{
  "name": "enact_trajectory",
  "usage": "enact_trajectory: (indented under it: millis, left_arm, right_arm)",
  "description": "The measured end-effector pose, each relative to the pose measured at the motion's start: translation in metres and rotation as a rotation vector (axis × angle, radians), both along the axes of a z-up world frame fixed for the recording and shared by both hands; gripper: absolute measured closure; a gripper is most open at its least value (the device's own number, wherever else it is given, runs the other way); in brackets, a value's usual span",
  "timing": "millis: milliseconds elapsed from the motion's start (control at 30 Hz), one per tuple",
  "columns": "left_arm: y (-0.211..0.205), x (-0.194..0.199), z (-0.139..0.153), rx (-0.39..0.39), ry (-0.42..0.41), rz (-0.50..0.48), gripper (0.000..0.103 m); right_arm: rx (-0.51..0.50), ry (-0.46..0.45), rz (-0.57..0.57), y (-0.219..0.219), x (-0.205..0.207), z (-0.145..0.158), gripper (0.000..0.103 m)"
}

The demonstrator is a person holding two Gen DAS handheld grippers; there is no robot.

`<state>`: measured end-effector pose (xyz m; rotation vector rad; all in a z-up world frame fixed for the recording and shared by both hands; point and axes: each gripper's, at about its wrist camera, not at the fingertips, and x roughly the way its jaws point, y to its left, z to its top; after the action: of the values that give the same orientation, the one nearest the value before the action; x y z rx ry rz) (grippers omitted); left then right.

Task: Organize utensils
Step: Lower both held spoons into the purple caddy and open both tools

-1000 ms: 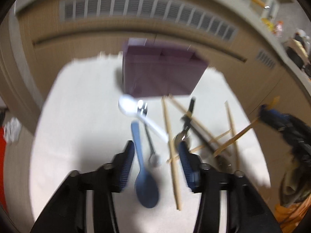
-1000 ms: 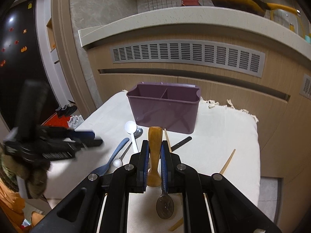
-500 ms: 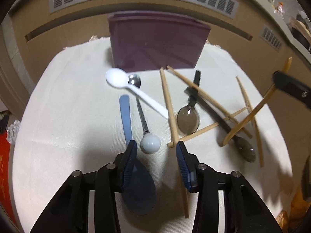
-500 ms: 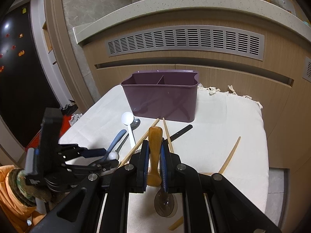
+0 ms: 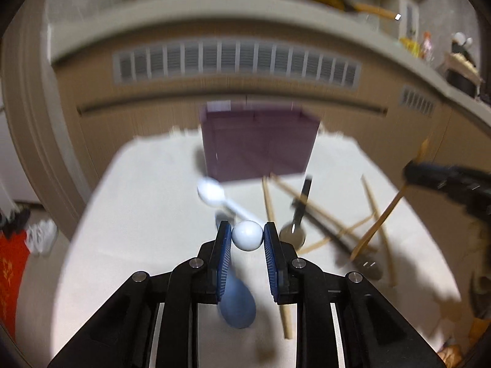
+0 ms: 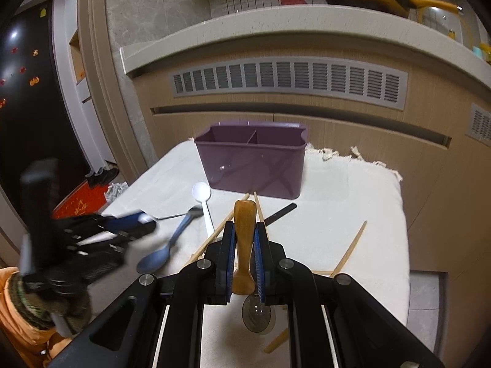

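Observation:
My left gripper point(image 5: 247, 239) is shut on the white ball end point(image 5: 247, 235) of a metal spoon, lifted above the cloth; it also shows in the right wrist view point(image 6: 135, 224) with the spoon's metal bowl point(image 6: 193, 212) sticking out. My right gripper point(image 6: 245, 236) is shut on a wooden spoon point(image 6: 244, 245), held above the cloth. The purple two-compartment utensil holder point(image 6: 251, 165) stands at the back of the cloth, also in the left wrist view point(image 5: 259, 144). A blue spoon point(image 6: 165, 245), a white plastic spoon point(image 6: 203, 199), chopsticks point(image 5: 270, 205) and a dark-handled spoon point(image 5: 296, 224) lie on the cloth.
The white cloth point(image 6: 337, 202) covers a small table with edges close on all sides. A wooden cabinet front with a vent grille point(image 6: 288, 79) rises right behind the holder. More chopsticks point(image 6: 353, 245) lie at the right. Shoes and a red mat point(image 6: 79, 202) lie on the floor at left.
My left gripper has closed on the white ball end of the metal spoon and lifted it off the cloth. My right gripper keeps holding the wooden spoon, raised slightly.

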<state>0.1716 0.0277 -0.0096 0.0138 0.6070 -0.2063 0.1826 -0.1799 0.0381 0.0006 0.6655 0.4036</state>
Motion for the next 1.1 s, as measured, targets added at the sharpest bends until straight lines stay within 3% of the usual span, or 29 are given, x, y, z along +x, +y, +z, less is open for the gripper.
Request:
enact_trajectory:
  millis: [100,367,467,567,700,867,967,1100]
  left_arm:
    - [0.002,-0.012,0.021,0.008,-0.061,0.01,0.081]
    - [0.001,-0.027,0.045,-0.026,-0.117,0.001,0.081]
    - [0.003,-0.028,0.071,-0.078,-0.144,-0.037,0.081]
    - [0.005,-0.023,0.108,-0.118,-0.196,-0.077,0.081]
    - [0.007,0.004,0.164,-0.147,-0.266,-0.117,0.081]
    - [0.014,0.062,0.203,-0.188,-0.313,-0.104,0.08]
    - [0.018,0.1,0.203,-0.22,-0.293,-0.1,0.08]
    - [0.016,0.147,0.176,-0.226,-0.244,-0.095,0.08]
  right_arm:
    - [0.01,-0.022,0.0,0.0,-0.007,0.007,0.091]
    - [0.003,-0.055,0.008,-0.001,-0.019,0.019,0.091]
    - [0.032,-0.048,0.018,-0.003,-0.013,0.028,0.091]
    - [0.048,-0.108,0.013,-0.005,0.001,0.057,0.091]
    - [-0.018,-0.297,-0.024,0.004,0.029,0.115,0.091]
    - [-0.031,-0.394,-0.068,0.012,0.083,0.151,0.091]
    - [-0.031,-0.399,-0.095,0.013,0.12,0.149,0.091]
    - [-0.035,-0.359,-0.109,0.017,0.164,0.124,0.091]
